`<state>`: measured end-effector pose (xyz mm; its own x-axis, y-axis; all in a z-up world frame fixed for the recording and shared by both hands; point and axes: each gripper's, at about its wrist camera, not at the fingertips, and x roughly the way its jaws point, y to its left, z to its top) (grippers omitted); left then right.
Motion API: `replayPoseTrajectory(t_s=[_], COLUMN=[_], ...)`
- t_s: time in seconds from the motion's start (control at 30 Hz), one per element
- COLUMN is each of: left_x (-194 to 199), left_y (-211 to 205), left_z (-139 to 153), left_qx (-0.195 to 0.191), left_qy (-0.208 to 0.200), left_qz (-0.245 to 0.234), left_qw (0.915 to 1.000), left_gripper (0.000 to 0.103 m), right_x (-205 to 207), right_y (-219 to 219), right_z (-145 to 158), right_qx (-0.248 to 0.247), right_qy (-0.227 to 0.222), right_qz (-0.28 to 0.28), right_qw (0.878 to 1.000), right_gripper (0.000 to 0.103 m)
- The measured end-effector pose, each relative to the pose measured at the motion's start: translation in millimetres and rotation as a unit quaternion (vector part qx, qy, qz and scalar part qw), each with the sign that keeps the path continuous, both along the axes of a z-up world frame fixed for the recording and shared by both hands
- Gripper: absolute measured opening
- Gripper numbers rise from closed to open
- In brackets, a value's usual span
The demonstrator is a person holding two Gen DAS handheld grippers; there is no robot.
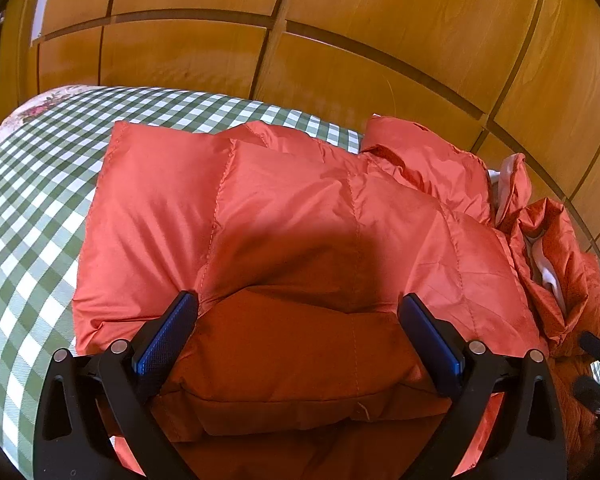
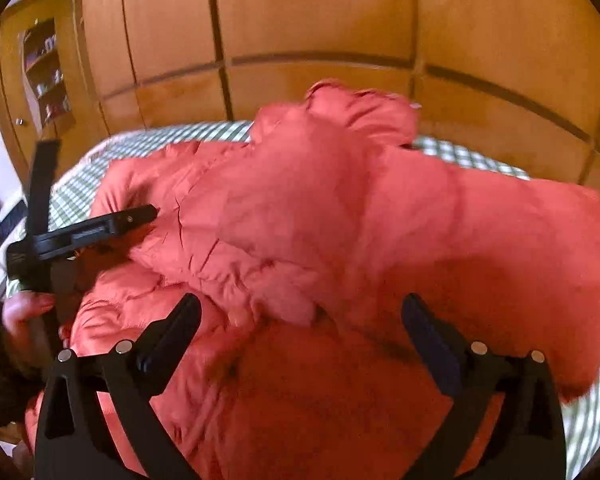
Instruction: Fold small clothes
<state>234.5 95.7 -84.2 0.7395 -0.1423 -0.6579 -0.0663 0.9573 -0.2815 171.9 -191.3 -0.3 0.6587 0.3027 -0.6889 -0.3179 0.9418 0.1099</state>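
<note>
An orange-red quilted puffer jacket (image 1: 284, 208) lies spread on a green and white checked bed cover (image 1: 32, 184). My left gripper (image 1: 298, 306) is open, its blue-padded fingers (image 1: 164, 336) wide apart with a fold of the jacket bulging between them. In the right wrist view the jacket (image 2: 340, 216) fills the middle, bunched and blurred. My right gripper (image 2: 300, 306) is open just above it, fingers wide apart. The left gripper's black body (image 2: 84, 232) shows at the left of that view, held by a hand (image 2: 24, 316).
Wooden wardrobe doors (image 1: 300, 40) stand right behind the bed. The jacket's hood with white lining (image 1: 548, 272) lies crumpled at the right. An open shelf (image 2: 46, 72) with small items is at far left. The checked cover (image 2: 596, 412) shows at the right.
</note>
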Motion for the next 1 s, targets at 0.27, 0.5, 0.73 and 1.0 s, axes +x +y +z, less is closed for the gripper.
replayPoseTrajectory(t_s=[0.27,0.5,0.73,1.0], left_x=[-4.8,-10.7,41.0,32.2], left_y=[-0.5,-41.6,-147.9,-124.1], left_z=[20.8,86.4,63.4,74.5], left_qx=[-0.021,-0.125,-0.088,-0.112], left_qy=[0.012,-0.043,0.034,-0.007], left_qz=[0.006,-0.060,-0.181,-0.157], left_qw=[0.9997,0.9895,0.9789,0.9812], left_gripper=[0.099,0.099,0.071,0.011], right_x=[-24.3,-25.2,-30.6,-34.6], right_y=[-90.3,-123.4,-128.8,-136.2], right_z=[-15.9,-29.6,-32.6,-32.0], right_qx=[0.013,0.080,0.105,0.136], right_qy=[0.028,0.043,0.036,0.027], right_qz=[-0.202,-0.249,-0.246,-0.245], right_qw=[0.979,0.964,0.963,0.959], right_gripper=[0.101,0.101,0.101,0.101])
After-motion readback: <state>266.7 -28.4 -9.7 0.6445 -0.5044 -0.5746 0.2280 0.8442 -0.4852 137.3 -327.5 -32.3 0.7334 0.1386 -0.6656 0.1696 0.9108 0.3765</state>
